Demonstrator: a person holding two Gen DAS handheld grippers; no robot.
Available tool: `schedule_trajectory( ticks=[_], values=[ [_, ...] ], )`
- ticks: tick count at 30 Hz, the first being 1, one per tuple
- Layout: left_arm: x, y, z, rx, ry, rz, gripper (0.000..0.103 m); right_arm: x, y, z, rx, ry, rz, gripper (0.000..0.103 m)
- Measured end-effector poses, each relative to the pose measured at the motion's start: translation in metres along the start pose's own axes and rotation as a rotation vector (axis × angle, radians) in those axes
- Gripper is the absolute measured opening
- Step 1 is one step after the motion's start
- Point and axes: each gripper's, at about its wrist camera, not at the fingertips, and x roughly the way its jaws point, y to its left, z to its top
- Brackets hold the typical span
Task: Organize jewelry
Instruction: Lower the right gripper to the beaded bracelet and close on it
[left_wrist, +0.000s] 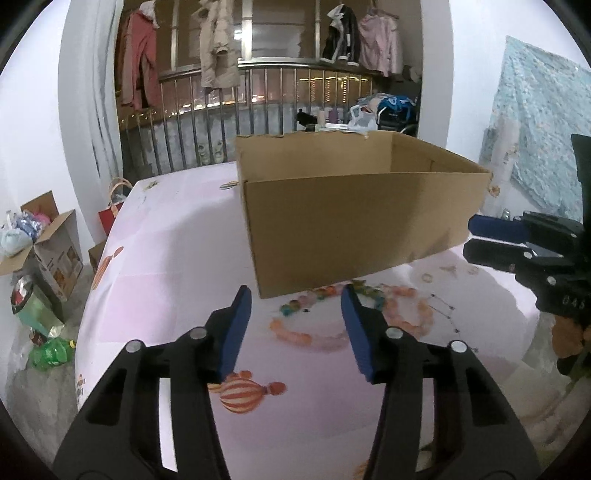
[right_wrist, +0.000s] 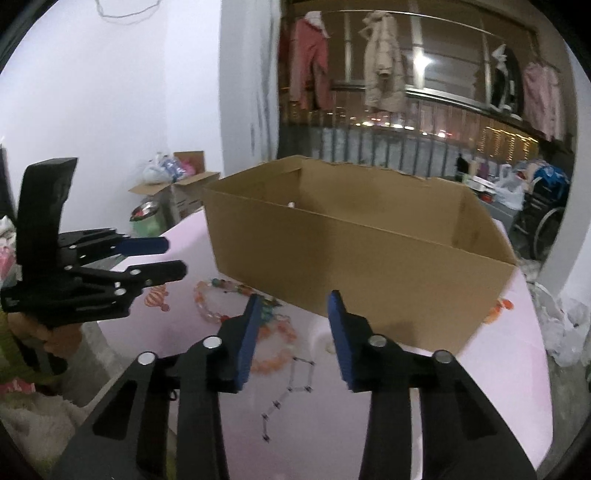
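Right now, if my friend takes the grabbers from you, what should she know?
Left gripper: open, holding nothing, hovering over the beaded bracelets on the pink cloth.
Right gripper: open, also empty, aimed at the bracelets and the cardboard box.
Jewelry: the bracelets and a thin dark chain lie on the cloth just in front of the box, with a few small rings off to the side.
Done: nothing picked up at this moment; something small and pale shows inside the box, too unclear to name.
Left: grab each piece and sort it, probably into the box.
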Motion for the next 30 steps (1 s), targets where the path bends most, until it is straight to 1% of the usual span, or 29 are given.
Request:
schedule_trajectory(
  ticks=[3, 6, 8, 12, 15, 19, 24, 30],
  values=[
    [0.009, 0.005, -0.001, 0.011, 0.007, 0.000, 0.041, 0.016, 0.008, 0.002, -0.042, 0.017, 0.029, 0.030],
    [0.019, 0.007, -0.001, 0.042, 0.022, -0.012, 0.040, 0.033, 0.014, 0.003, -0.076, 0.051, 0.056, 0.028],
    [0.028, 0.010, -0.002, 0.050, 0.047, -0.028, 0.038, 0.044, 0.015, 0.004, -0.084, 0.083, 0.072, 0.026],
    [0.041, 0.016, 0.000, 0.049, 0.084, -0.047, 0.030, 0.062, 0.015, 0.005, -0.109, 0.132, 0.081, 0.022],
    [0.049, 0.018, -0.003, 0.056, 0.115, -0.066, 0.028, 0.073, 0.014, 0.003, -0.109, 0.177, 0.092, 0.020],
    [0.058, 0.019, -0.006, 0.061, 0.146, -0.074, 0.027, 0.084, 0.013, 0.000, -0.107, 0.224, 0.099, 0.018],
    [0.064, 0.019, -0.008, 0.068, 0.163, -0.087, 0.026, 0.089, 0.013, -0.003, -0.104, 0.248, 0.105, 0.017],
    [0.069, 0.019, -0.005, 0.091, 0.169, -0.080, 0.013, 0.094, 0.010, -0.002, -0.081, 0.273, 0.122, 0.016]
  ],
)
